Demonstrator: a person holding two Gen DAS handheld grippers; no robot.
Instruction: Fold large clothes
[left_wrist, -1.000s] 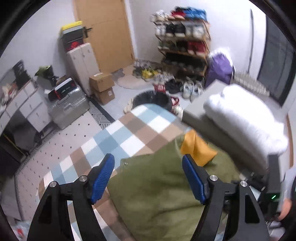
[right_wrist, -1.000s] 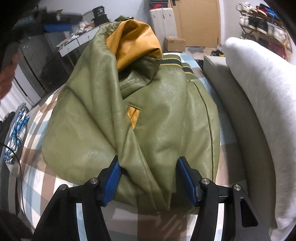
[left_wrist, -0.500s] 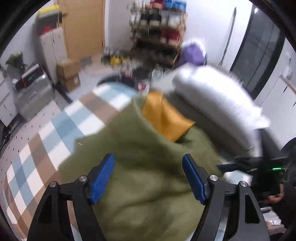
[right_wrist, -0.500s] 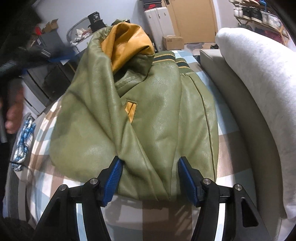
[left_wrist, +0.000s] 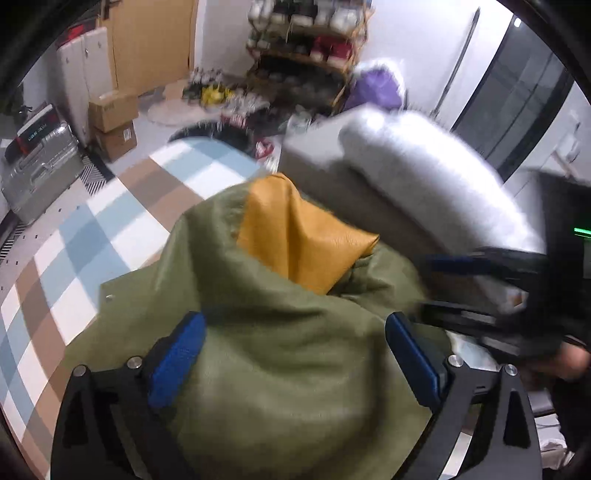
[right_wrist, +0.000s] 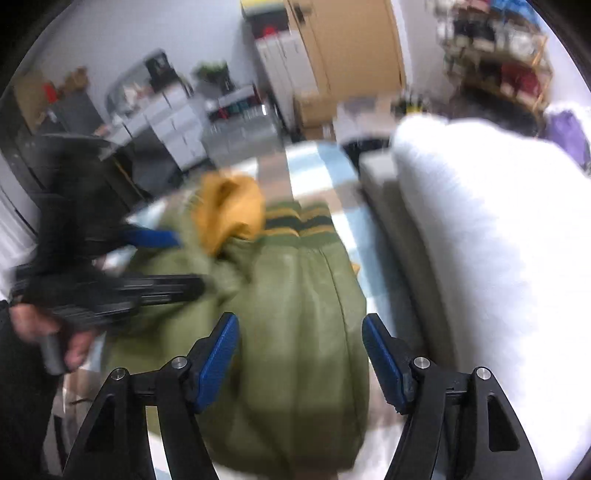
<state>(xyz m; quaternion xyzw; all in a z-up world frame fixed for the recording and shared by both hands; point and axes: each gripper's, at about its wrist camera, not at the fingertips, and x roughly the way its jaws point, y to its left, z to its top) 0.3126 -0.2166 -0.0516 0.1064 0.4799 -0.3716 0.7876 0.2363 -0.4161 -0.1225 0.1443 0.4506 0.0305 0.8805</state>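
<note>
An olive green jacket (left_wrist: 207, 258) with a yellow lining (left_wrist: 295, 236) lies bunched on the checked bed cover (left_wrist: 110, 221). My left gripper (left_wrist: 293, 328) hangs just over its near part. Its jaws are opening wide, with cloth under and between them but no pad pressing. In the blurred right wrist view the jacket (right_wrist: 306, 280) lies below my right gripper (right_wrist: 299, 325), whose jaws are opening and hold nothing. The striped hem (right_wrist: 299, 225) and the lining (right_wrist: 229, 214) lie beyond. Each gripper shows in the other's view: the right gripper (left_wrist: 436, 288) and the left gripper (right_wrist: 177, 260).
A grey cushion with a rolled white duvet (left_wrist: 424, 166) runs along the bed's right side (right_wrist: 480, 240). On the floor beyond the bed stand a shoe rack (left_wrist: 306, 48), cardboard boxes (left_wrist: 114, 118) and a silver suitcase (left_wrist: 40, 162). A hand (right_wrist: 55, 332) holds the left gripper.
The left gripper dropped over the jacket and its jaws widened. The right gripper let go of the jacket fold, lifted away, and its jaws widened.
</note>
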